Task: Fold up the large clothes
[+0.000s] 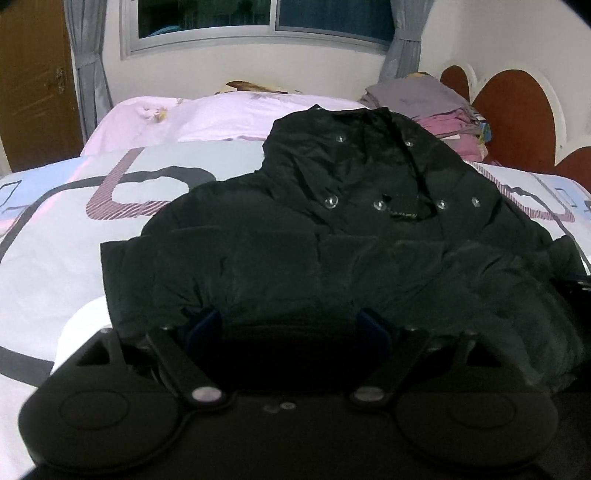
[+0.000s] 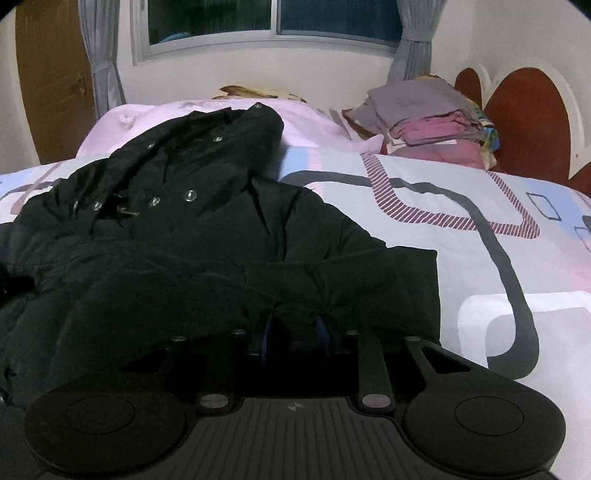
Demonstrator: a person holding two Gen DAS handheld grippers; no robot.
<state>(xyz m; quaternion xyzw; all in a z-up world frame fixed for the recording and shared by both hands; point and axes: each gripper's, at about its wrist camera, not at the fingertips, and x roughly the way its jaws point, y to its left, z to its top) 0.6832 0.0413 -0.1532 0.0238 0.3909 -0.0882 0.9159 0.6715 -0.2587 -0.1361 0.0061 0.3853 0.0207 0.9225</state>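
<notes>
the jacket (image 1: 332,236) lies flat on the bed (image 1: 55,258), hood far, hem toward both grippers, its long axis running straight away from them. left gripper (image 1: 291,328) is spread wide over the hem, pads clear of cloth. right gripper (image 2: 293,326) is narrowed, pinching a bunched hem fold.

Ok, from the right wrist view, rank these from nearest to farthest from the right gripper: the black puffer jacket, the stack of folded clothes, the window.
1. Black puffer jacket: right at the right gripper, spreading up and left over the patterned bed cover.
2. Stack of folded grey and pink clothes: far right of the bed, by the headboard.
3. Window: on the back wall, beyond the bed.
</notes>
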